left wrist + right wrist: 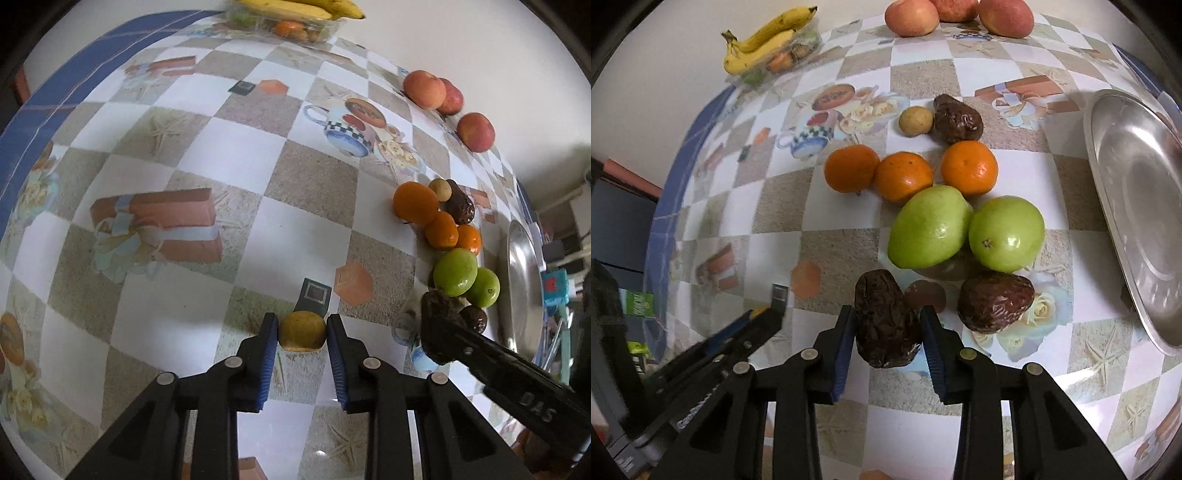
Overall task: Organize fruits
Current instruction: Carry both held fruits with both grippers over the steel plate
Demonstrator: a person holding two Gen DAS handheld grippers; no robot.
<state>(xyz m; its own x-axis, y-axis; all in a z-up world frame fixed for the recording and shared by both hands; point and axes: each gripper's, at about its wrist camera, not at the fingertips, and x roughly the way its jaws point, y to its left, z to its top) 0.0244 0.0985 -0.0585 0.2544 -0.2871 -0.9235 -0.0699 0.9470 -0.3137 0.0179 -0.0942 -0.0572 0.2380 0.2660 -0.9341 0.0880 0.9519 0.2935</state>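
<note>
My left gripper (302, 325) is shut on a small yellow-brown fruit (302, 329) low over the checked tablecloth. My right gripper (888, 314) is shut on a dark wrinkled date (884, 317); in the left wrist view the same gripper (439, 325) shows at the right with the date (439, 306). Just beyond lie two green fruits (931, 230) (1006, 232), another date (995, 301), three oranges (905, 177), a third date (956, 118) and a small tan fruit (916, 120). Three apples (912, 16) sit at the far edge.
A steel plate (1137, 206) lies at the right edge of the table. A bunch of bananas (764, 40) rests on a clear plastic box of fruit at the far left. The left gripper's arm (713, 354) reaches in at lower left of the right wrist view.
</note>
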